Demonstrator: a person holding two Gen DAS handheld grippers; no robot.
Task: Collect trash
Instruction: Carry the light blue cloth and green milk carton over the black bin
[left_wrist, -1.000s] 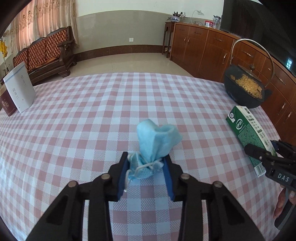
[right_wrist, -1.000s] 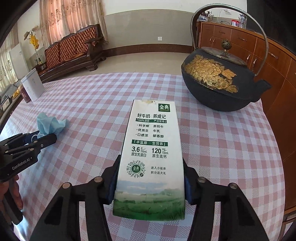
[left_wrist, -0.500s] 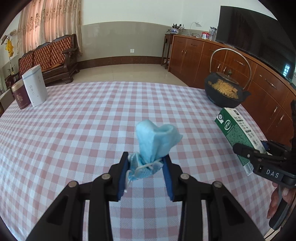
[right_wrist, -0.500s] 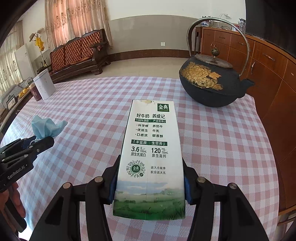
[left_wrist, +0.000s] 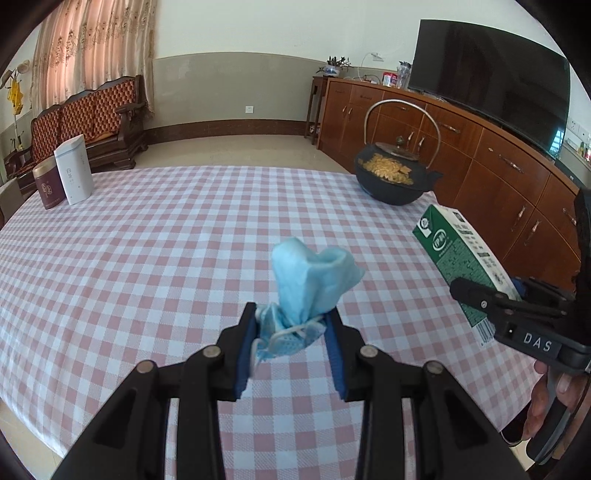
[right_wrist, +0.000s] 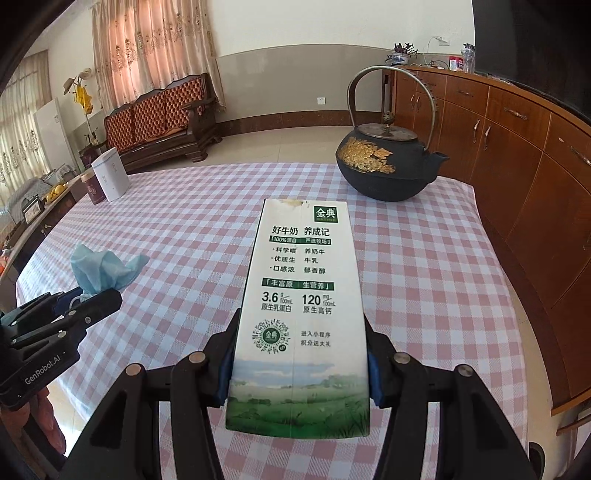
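Pinching a crumpled blue face mask (left_wrist: 314, 280), the left gripper (left_wrist: 291, 328) holds it up above the table (left_wrist: 147, 258). The blue pads press on the bottom of the mask from both sides, and the top of the mask sticks up past the fingers. A white ear loop hangs out near the pads.

The right gripper (right_wrist: 299, 362) squeezes a milk carton (right_wrist: 301, 291) between its pads. The carton is white and green with printed words, and it points away from the camera, held above the table too. In the left view the carton's green side (left_wrist: 461, 266) shows at the right, with a hand (left_wrist: 550, 406) under that gripper's handle.

The table wears a cloth of pink and white squares. Farther back on it, on the right, sits a black teapot (right_wrist: 388, 162) with gold flowers and a tall round handle. On the far left stand a white box (left_wrist: 74, 170) and a dark red tin (left_wrist: 48, 188), just beside each other.

Past the table are a wooden sofa (right_wrist: 162, 114), long brown cabinets (right_wrist: 517, 147), pink curtains (right_wrist: 147, 48) and a big dark TV (left_wrist: 491, 81).
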